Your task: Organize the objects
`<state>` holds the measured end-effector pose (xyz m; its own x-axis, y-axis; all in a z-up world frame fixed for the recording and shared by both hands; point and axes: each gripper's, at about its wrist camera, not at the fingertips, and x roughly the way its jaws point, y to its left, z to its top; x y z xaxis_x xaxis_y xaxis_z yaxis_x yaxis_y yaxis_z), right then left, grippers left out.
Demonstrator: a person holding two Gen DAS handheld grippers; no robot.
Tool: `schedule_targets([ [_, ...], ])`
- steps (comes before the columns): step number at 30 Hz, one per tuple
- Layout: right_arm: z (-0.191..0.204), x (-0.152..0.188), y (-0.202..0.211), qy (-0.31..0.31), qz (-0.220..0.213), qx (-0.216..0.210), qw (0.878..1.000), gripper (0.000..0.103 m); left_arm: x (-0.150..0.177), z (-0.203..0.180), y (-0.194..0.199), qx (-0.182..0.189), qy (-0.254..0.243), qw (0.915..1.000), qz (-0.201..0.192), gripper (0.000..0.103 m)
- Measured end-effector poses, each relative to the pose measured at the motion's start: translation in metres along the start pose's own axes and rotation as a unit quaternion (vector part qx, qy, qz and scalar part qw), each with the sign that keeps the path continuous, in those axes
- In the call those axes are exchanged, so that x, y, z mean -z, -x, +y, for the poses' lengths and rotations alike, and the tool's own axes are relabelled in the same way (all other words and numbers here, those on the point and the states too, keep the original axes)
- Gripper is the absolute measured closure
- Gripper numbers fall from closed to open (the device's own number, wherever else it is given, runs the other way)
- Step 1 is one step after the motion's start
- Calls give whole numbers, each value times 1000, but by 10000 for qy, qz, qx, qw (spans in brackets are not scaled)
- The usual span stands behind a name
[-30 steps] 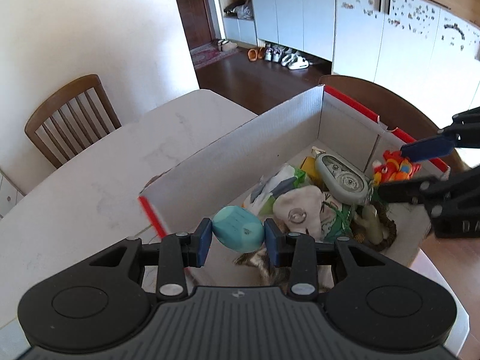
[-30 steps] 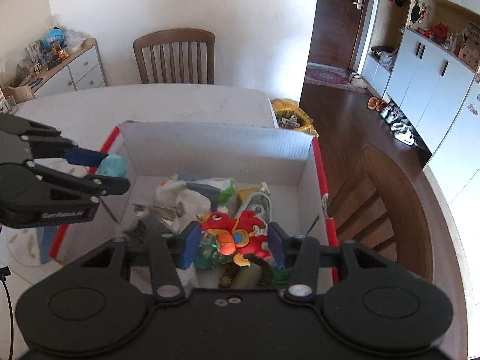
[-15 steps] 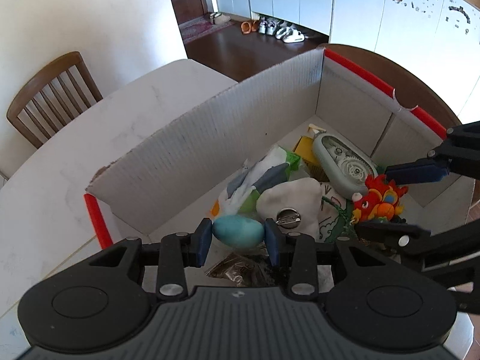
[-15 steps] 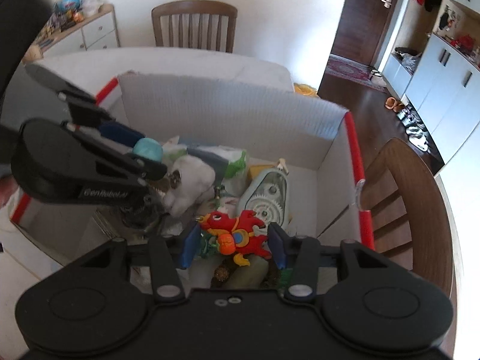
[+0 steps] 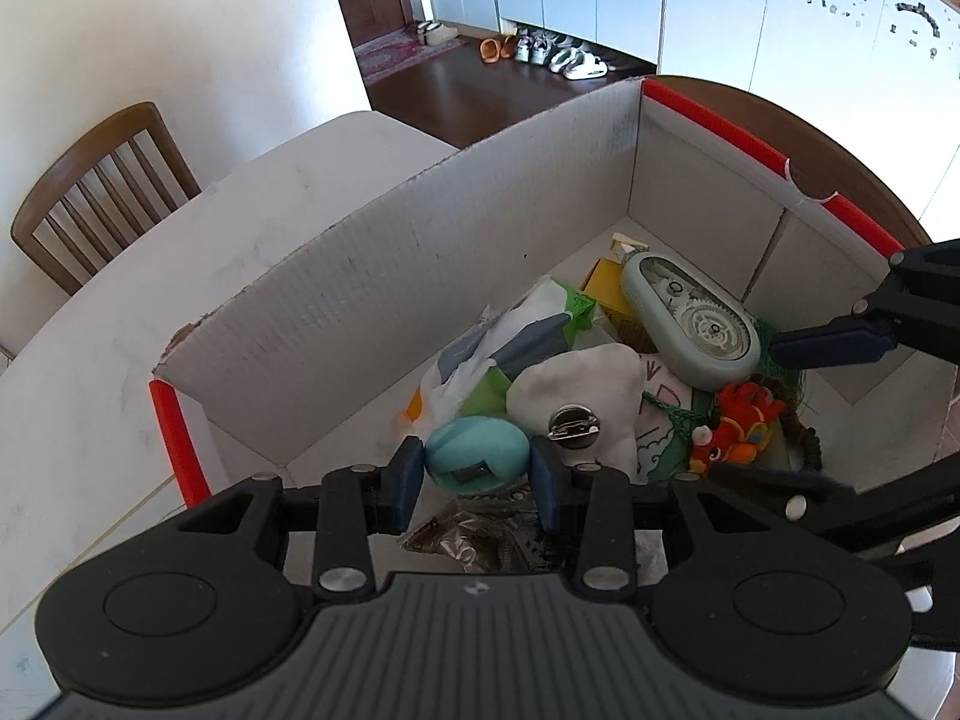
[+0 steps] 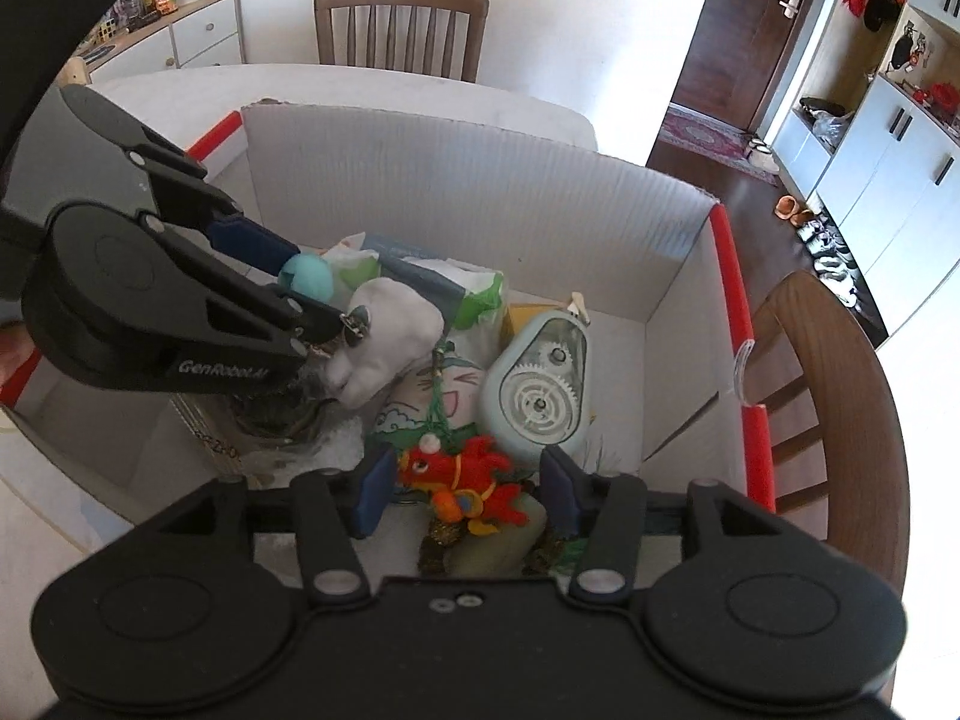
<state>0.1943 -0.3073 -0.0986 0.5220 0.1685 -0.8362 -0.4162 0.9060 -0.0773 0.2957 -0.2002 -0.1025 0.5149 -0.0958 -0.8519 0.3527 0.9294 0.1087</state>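
Note:
A white cardboard box (image 5: 456, 252) with red edge strips stands on the table and holds several items. My left gripper (image 5: 477, 474) is shut on a teal egg-shaped object (image 5: 477, 459), low inside the box; it also shows in the right wrist view (image 6: 309, 277). My right gripper (image 6: 465, 495) is open, its fingers wide on either side of a red plush toy (image 6: 465, 477) that lies on the pile. In the left wrist view the red toy (image 5: 735, 429) lies between the right gripper's fingers (image 5: 834, 345).
The box also holds a pale green gear device (image 6: 537, 384), a white plush (image 6: 387, 339), a white-green packet (image 5: 522, 336), a yellow box (image 5: 606, 294) and a dark foil bag (image 5: 480, 534). Wooden chairs (image 6: 399, 27) (image 6: 834, 420) stand behind and right of the white table (image 5: 150, 276).
Both grippers have gone down into the box. The left still holds the teal object. The right gripper's fingers have spread and the red toy now lies on the pile.

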Motion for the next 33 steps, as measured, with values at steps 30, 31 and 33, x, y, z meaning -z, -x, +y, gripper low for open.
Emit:
schedule_targets([
  [30, 20, 0, 100, -1107, -1126, -224, 9872, 30, 55, 40, 123, 330, 704, 9882, -1322, 33],
  [31, 23, 1, 102, -1159, -1156, -216, 9863, 29, 57, 42, 127, 334, 718, 9874, -1372, 30],
  [33, 28, 3, 106, -1245, -1213, -191, 9846, 26, 62, 47, 134, 381, 759, 9856, -1462, 24],
])
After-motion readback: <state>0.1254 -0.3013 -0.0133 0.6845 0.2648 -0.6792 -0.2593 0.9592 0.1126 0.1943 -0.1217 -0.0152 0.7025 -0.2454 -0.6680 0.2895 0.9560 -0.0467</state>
